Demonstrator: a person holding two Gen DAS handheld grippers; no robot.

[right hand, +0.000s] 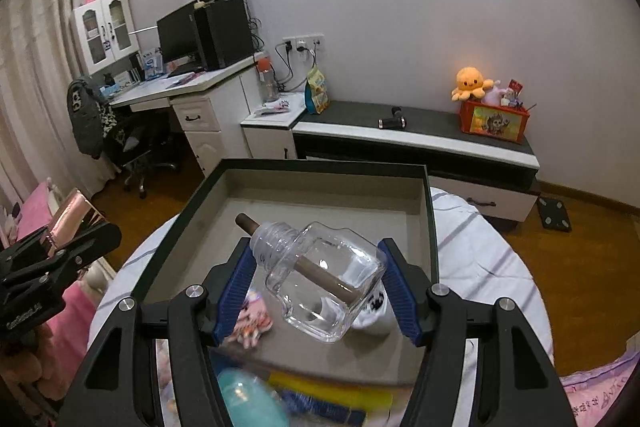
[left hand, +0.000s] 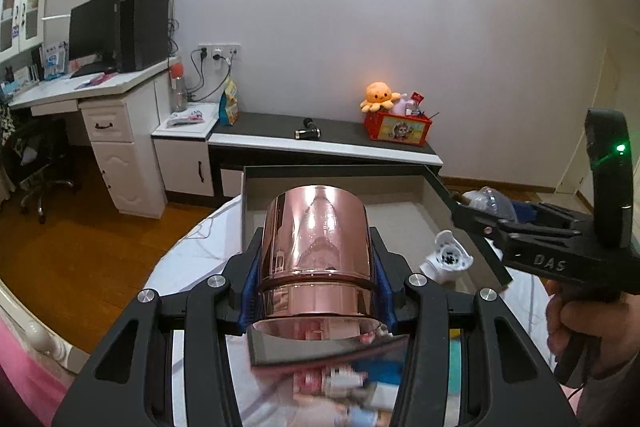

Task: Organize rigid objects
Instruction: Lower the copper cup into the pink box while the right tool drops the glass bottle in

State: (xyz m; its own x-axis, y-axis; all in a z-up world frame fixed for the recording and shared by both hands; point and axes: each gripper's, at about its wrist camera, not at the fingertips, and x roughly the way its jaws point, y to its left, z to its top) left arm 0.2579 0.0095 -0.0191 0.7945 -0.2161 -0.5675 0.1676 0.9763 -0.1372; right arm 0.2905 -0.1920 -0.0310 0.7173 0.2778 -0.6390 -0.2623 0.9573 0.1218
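Your left gripper [left hand: 318, 267] pinches a rose-gold metal cup [left hand: 316, 247] across its round wall, lower centre of the left wrist view, hanging over the near part of the open box [left hand: 436, 187]. That polished cylinder is the first risk: the blue ribbed pads [left hand: 252, 291] meet a smooth curved surface on thin lines only, so a jolt or quick tilt could let it slide forward and drop.

Your right gripper [right hand: 316, 283] clamps a clear glass bottle [right hand: 320, 279] at a slant, centre of the right wrist view, above the box floor. It has a threaded neck, squarish shoulders and a thick base, with a brown stick [right hand: 312, 267] running through the neck. The hold looks uneven: the right pad sits on the shoulder, and I cannot tell whether the left pad presses the neck or the body. Glass is hard and slick, so it could twist in the gripper, and the stick may slip out if the neck dips.

The box is shallow, dark-rimmed, with a matte grey cardboard-like floor; a white plastic piece [left hand: 446, 259] and a pink printed figure [right hand: 252, 319] already lie in it. Lowering either item blindly could strike them or the rim. The two grippers are also near each other, so a careless swing may knock metal against glass.
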